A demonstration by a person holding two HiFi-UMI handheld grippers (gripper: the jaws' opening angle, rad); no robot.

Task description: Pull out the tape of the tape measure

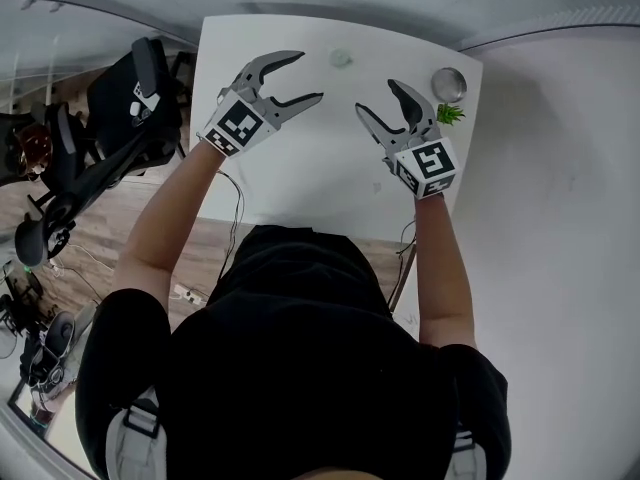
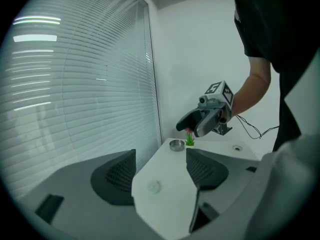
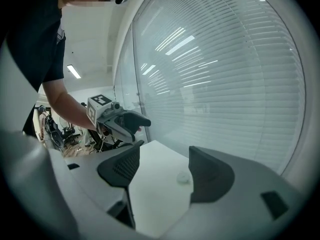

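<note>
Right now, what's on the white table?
A small round pale object, a metal bowl, a green plant. The left gripper and right gripper hide patches; the person's body covers part of the near edge.

The table (image 1: 300, 183) is white, the tape measure (image 1: 341, 58) pale whitish, the bowl (image 1: 449, 84) silver and the plant (image 1: 450, 114) green; the left gripper (image 1: 310, 76) and right gripper (image 1: 375, 96) are grey with black-and-white square-patterned cubes, and the shirt (image 1: 300, 348) is black.

A disc (image 1: 341, 58) lies near the surface's (image 1: 330, 183) far edge, about midway across. A bowl (image 1: 449, 84) stands in the far right corner, with a plant (image 1: 450, 114) just before it.
</note>
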